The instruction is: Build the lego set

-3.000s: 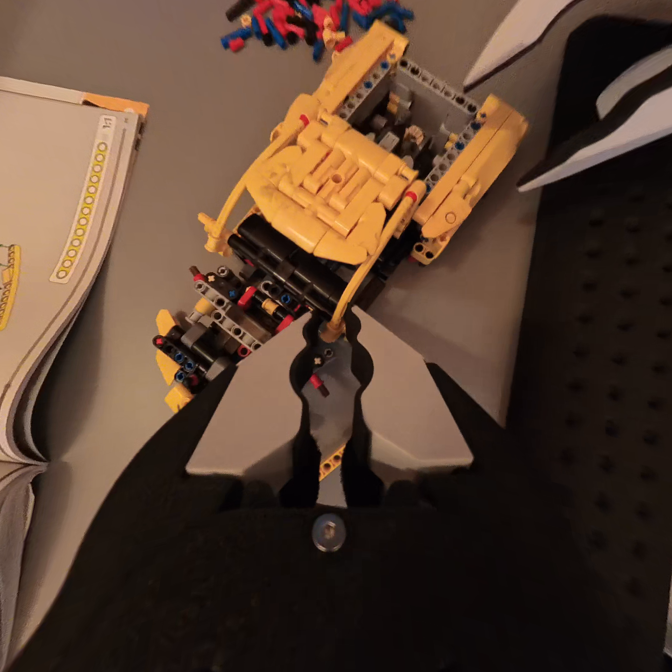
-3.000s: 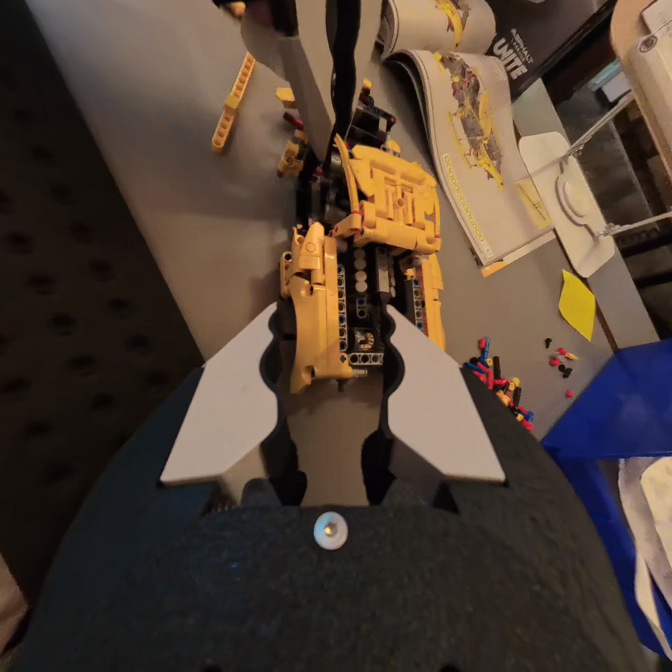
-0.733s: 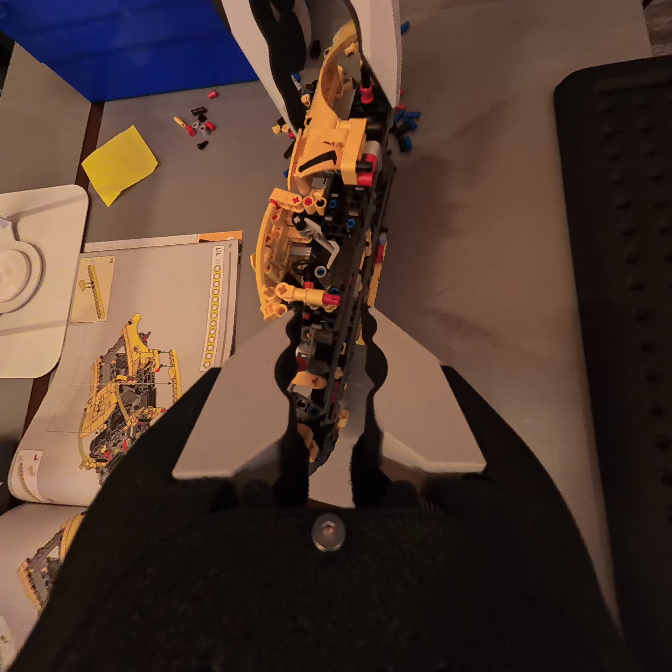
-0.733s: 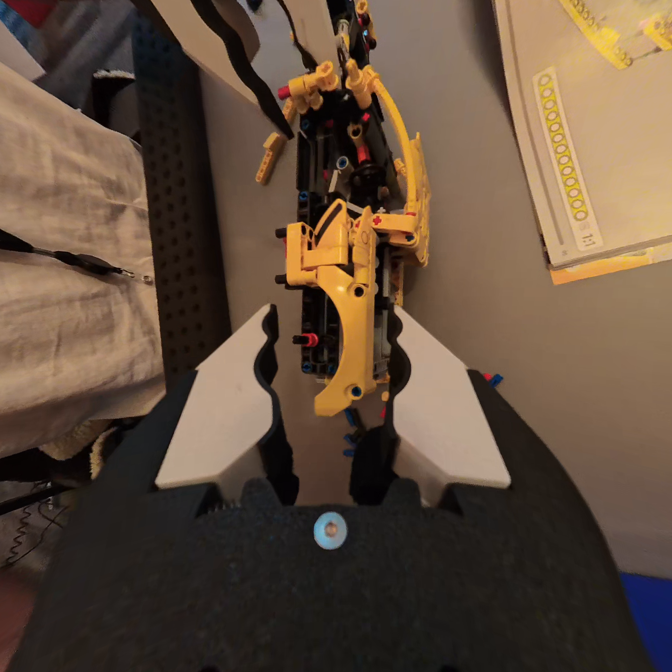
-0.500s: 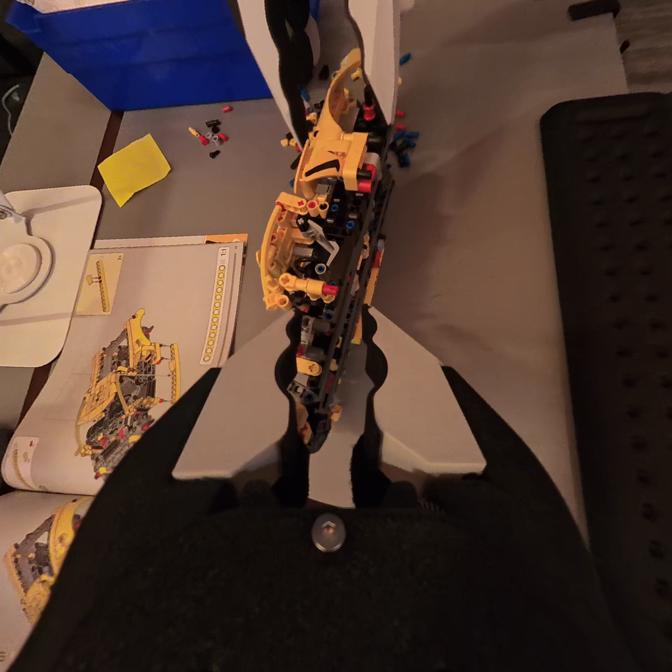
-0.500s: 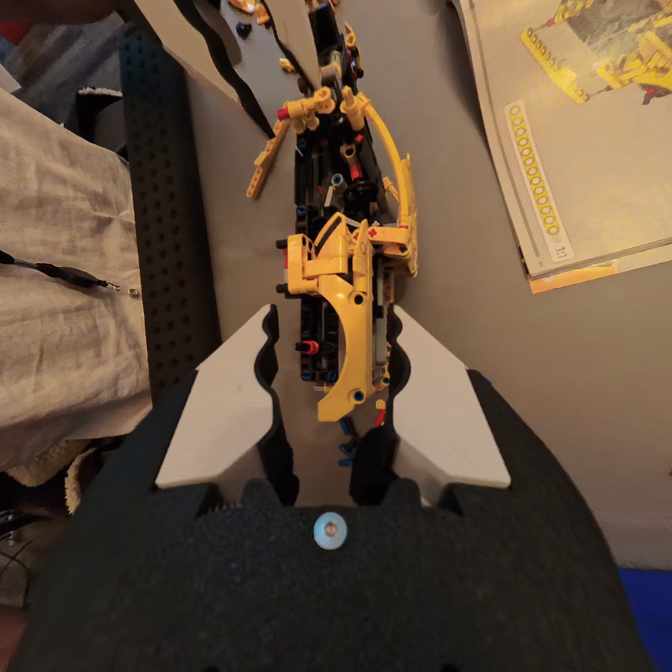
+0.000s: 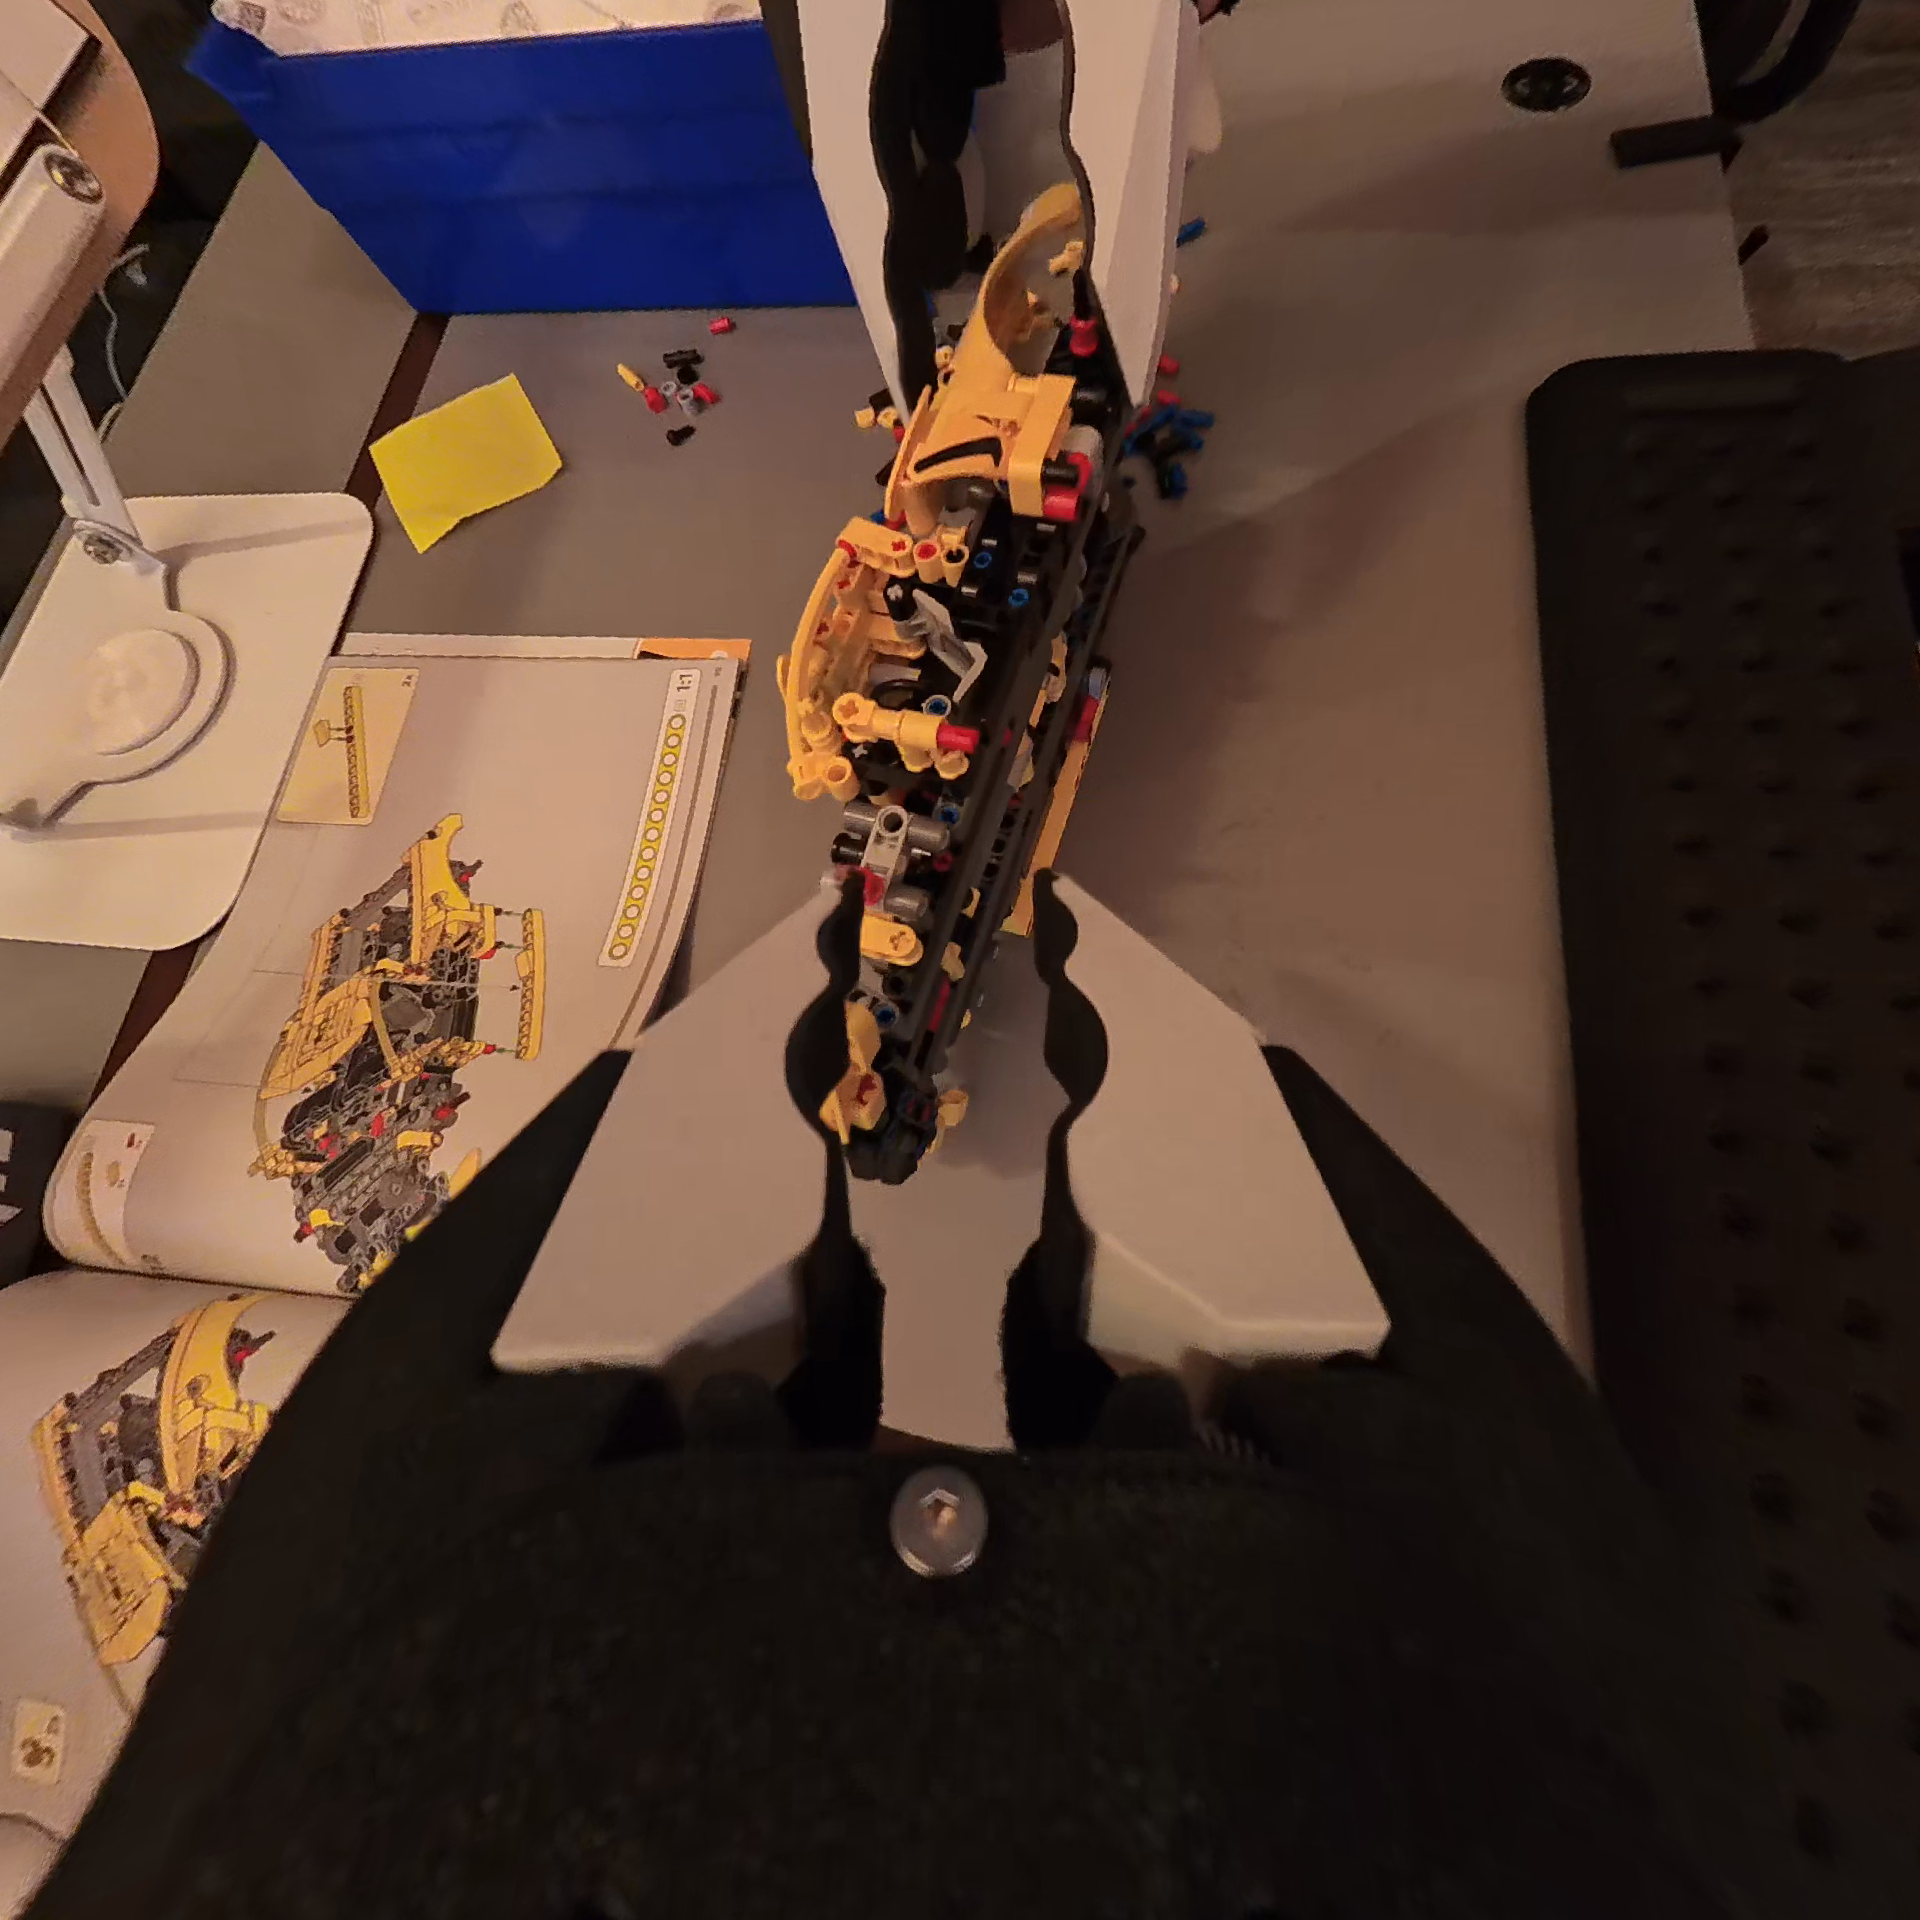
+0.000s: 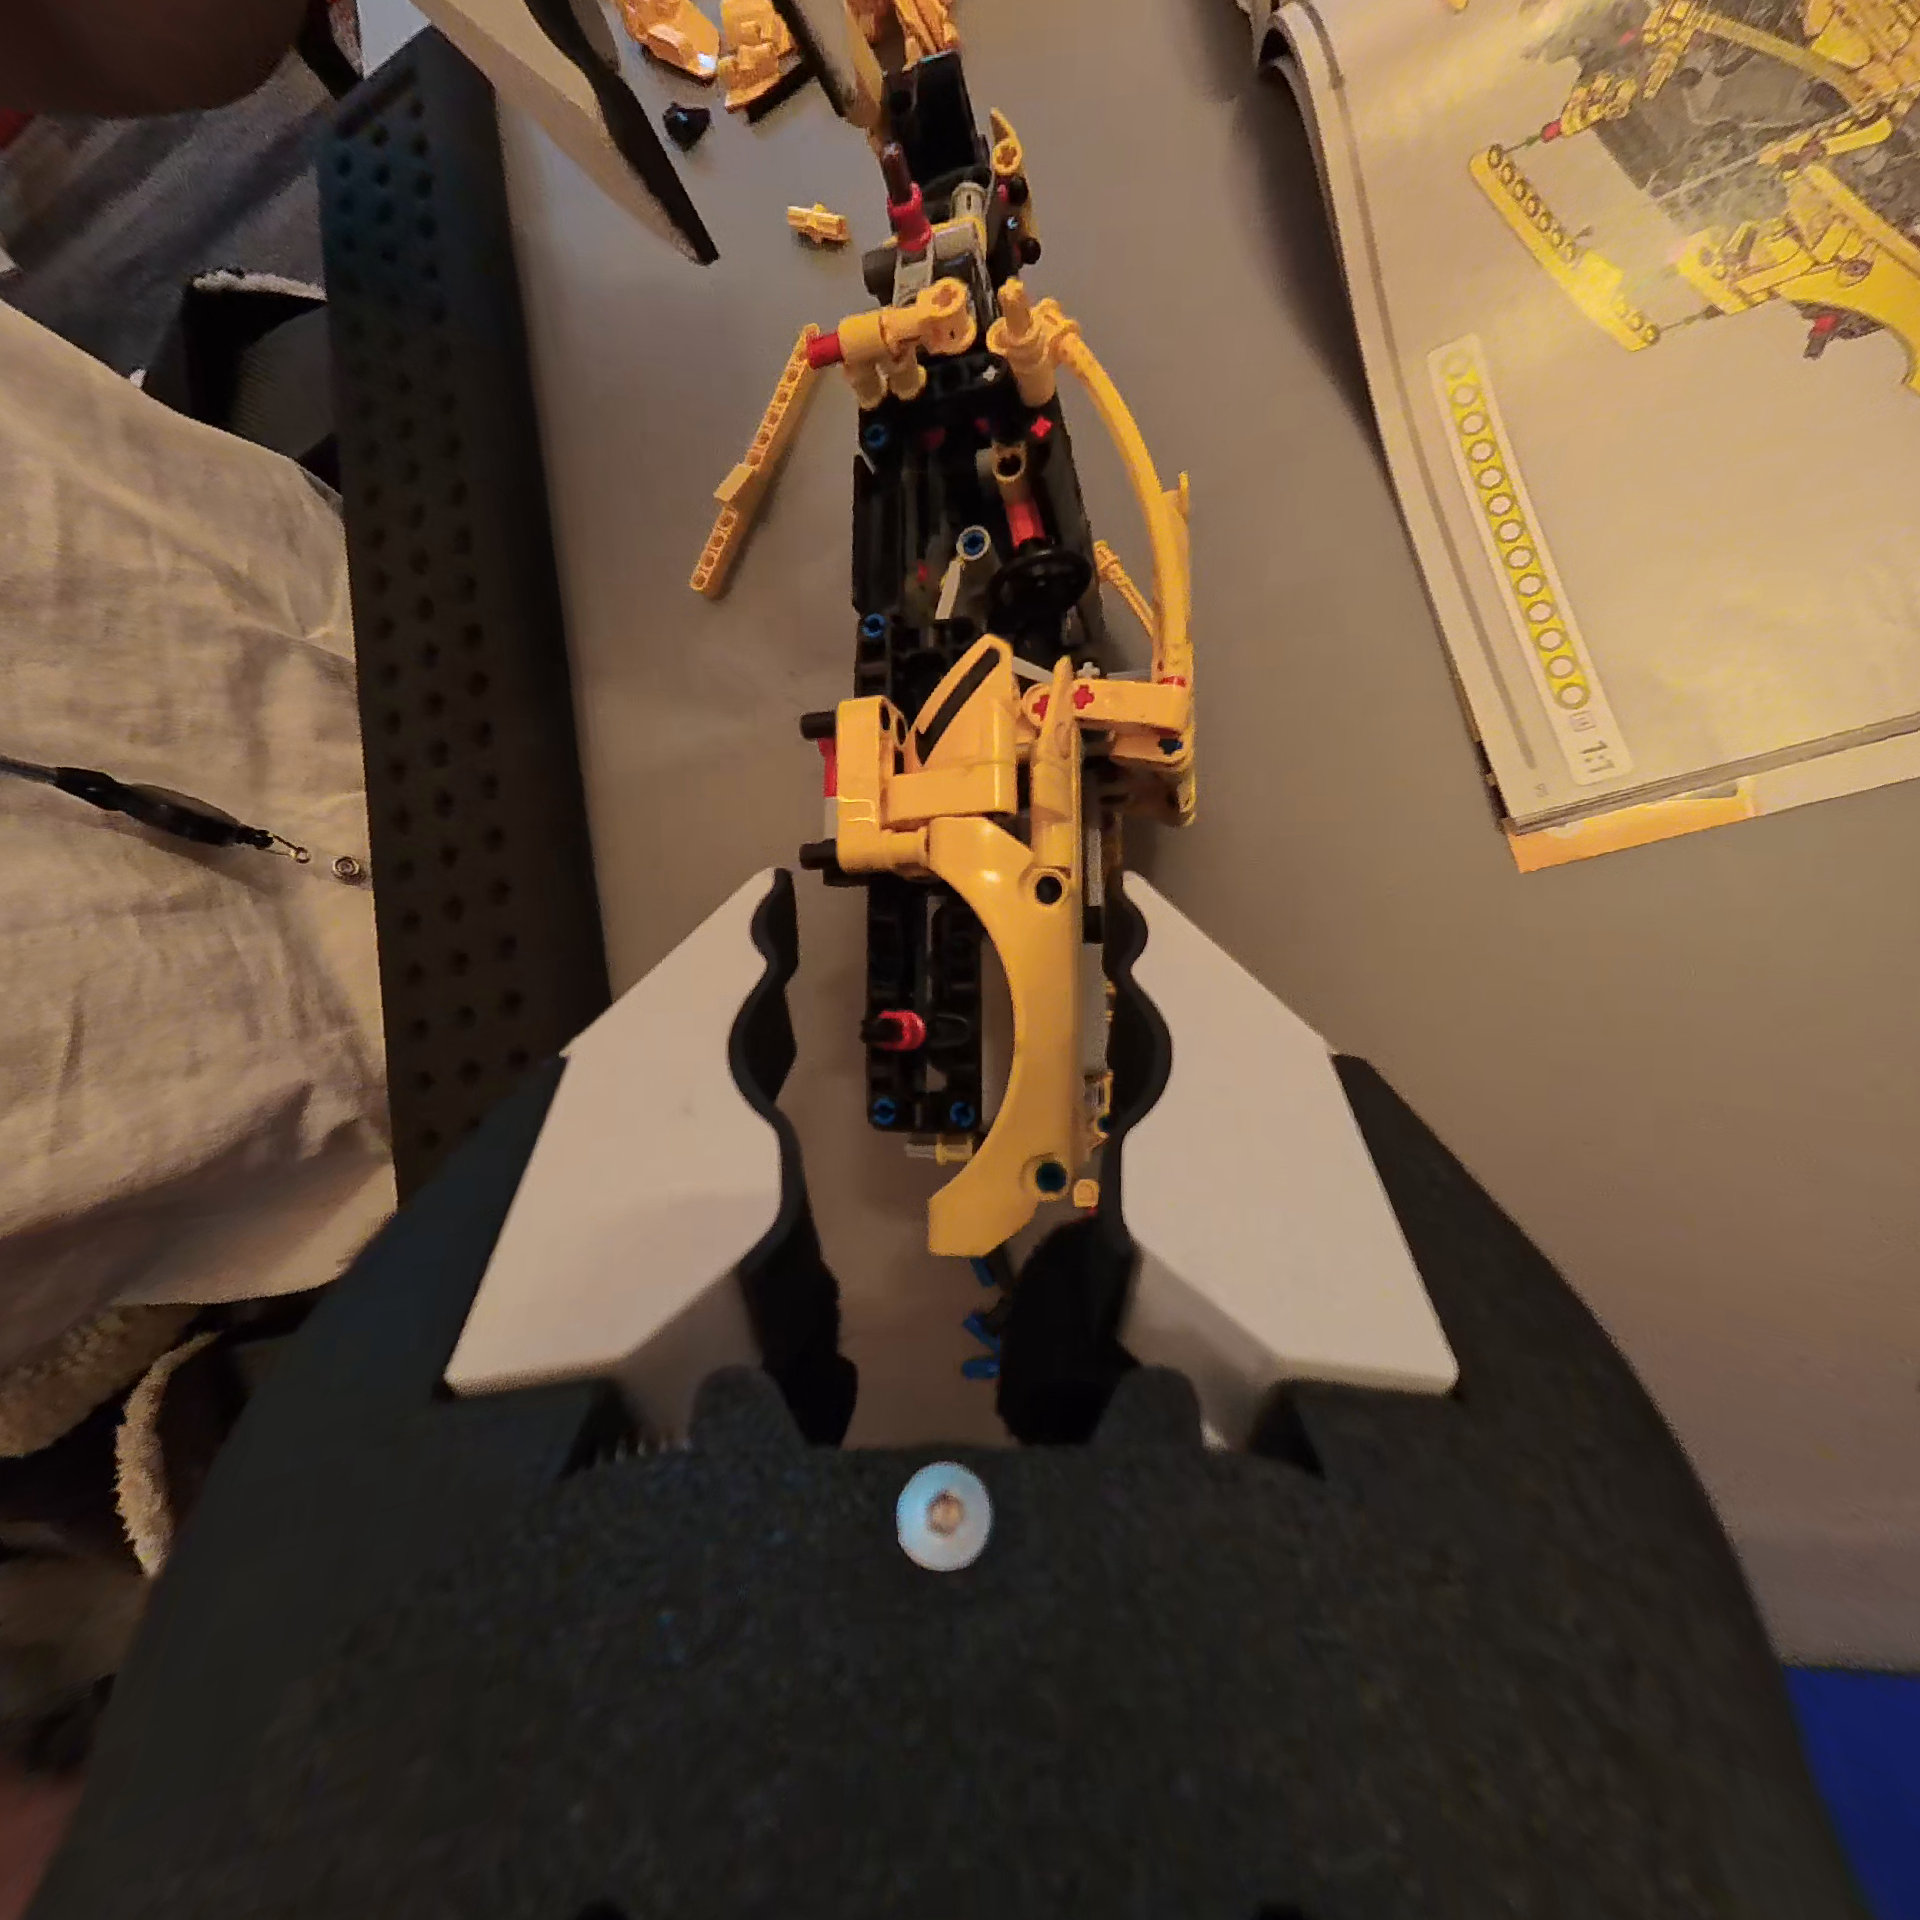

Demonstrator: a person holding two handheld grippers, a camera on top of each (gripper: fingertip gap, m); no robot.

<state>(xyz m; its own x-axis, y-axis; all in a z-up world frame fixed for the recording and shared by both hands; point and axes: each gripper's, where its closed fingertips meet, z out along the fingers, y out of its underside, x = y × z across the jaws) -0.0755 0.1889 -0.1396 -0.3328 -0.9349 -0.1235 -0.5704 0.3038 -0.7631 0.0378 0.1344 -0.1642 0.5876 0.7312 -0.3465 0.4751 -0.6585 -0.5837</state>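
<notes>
While the half-built yellow and black lego model point(image 7: 956, 727) is hanging on edge above the grey table point(image 7: 1351, 727) at mid-frame, the left gripper point(image 7: 940, 904) and right gripper point(image 8: 951, 894) are each clamping an end. This looks like inspection or reorienting; next, a loose beam point(image 8: 748, 478) needs fitting, guided by the instruction booklet point(image 7: 499, 831).

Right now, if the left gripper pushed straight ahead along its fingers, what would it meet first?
The lego model already between the left gripper fingers; past it, the right gripper at the far end.
</notes>
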